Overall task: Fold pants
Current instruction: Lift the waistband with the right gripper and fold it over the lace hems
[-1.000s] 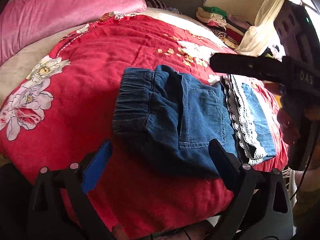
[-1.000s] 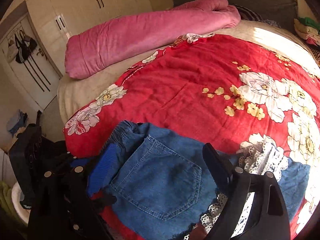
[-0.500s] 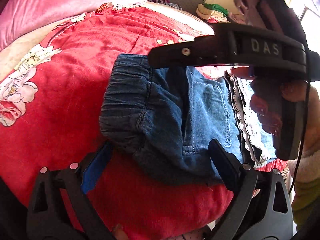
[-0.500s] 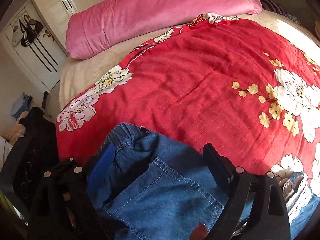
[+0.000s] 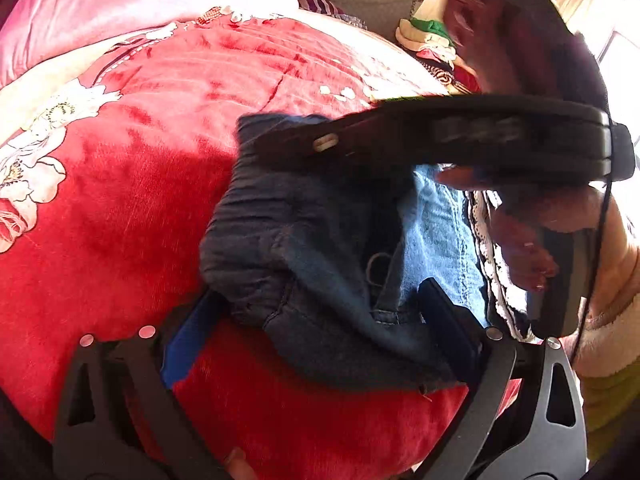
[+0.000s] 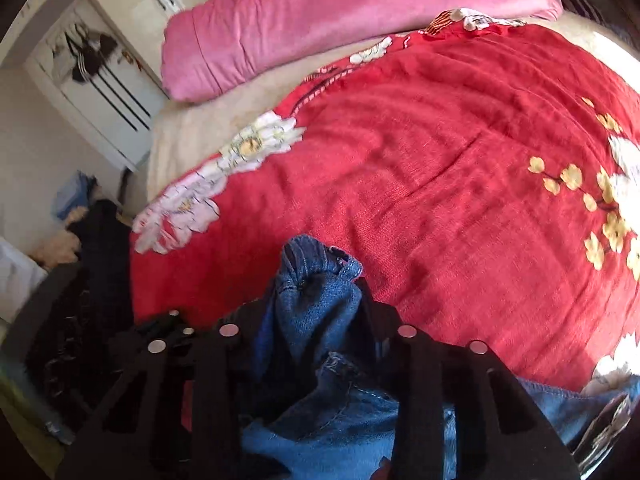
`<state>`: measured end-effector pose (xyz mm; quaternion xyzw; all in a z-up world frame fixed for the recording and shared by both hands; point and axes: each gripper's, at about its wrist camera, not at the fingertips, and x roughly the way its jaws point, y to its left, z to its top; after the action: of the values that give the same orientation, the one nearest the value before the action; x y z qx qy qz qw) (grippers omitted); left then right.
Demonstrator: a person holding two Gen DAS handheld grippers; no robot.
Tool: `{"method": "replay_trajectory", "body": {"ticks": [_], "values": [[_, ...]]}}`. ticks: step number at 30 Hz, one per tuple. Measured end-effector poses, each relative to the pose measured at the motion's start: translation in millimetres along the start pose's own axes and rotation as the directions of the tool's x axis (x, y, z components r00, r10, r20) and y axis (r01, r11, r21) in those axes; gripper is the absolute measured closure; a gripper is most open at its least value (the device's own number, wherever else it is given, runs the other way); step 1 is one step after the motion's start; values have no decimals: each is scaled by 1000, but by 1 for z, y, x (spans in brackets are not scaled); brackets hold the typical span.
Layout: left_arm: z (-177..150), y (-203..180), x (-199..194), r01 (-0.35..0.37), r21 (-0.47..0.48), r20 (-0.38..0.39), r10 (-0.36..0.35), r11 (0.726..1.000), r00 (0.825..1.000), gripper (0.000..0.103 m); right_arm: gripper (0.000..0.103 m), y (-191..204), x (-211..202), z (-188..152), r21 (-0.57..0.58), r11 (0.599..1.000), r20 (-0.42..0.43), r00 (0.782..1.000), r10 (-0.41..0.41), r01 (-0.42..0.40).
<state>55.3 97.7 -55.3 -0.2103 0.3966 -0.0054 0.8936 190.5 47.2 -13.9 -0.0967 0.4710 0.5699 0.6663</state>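
One pair of denim pants is lying on the red floral blanket covering the bed, folded into a compact bundle with the elastic waistband facing the left side of the left wrist view and a lace-trimmed hem on the right. Two tongs are showing. The left tongs are sitting wide apart at the near edge of the bundle: the blue-padded finger is just beside the waistband, the black finger is overlapping the denim near the pocket seam, and the pads are not pressing on anything. The right tongs are closing, with a bunched fold of the waistband sticking up between the two fingers, which are already pinching it. In the left view the right tongs are reaching across the far side of the pants, held by one hand. One rolled pink quilt is lying along the far edge of the bed, well apart from the pants. One stack of folded clothes is sitting beyond the bed's far corner.
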Motion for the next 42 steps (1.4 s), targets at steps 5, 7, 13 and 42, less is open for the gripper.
{"method": "replay_trajectory", "body": {"ticks": [5,7,13,42], "values": [[5,1,-8,64,-40,41,-62,997,997,12,72,-7,-40,-11,47,998,88,995,46,-51],[8,0,-11,103,-55,55,-100,993,994,12,72,-8,-56,-16,58,996,119,992,53,-61],[20,-10,-9,261,-113,34,-259,959,965,27,72,-19,-102,-34,73,995,200,978,56,-71],[9,-185,38,257,187,-87,-244,948,966,45,67,-125,-222,-151,350,937,375,915,-153,13]]}}
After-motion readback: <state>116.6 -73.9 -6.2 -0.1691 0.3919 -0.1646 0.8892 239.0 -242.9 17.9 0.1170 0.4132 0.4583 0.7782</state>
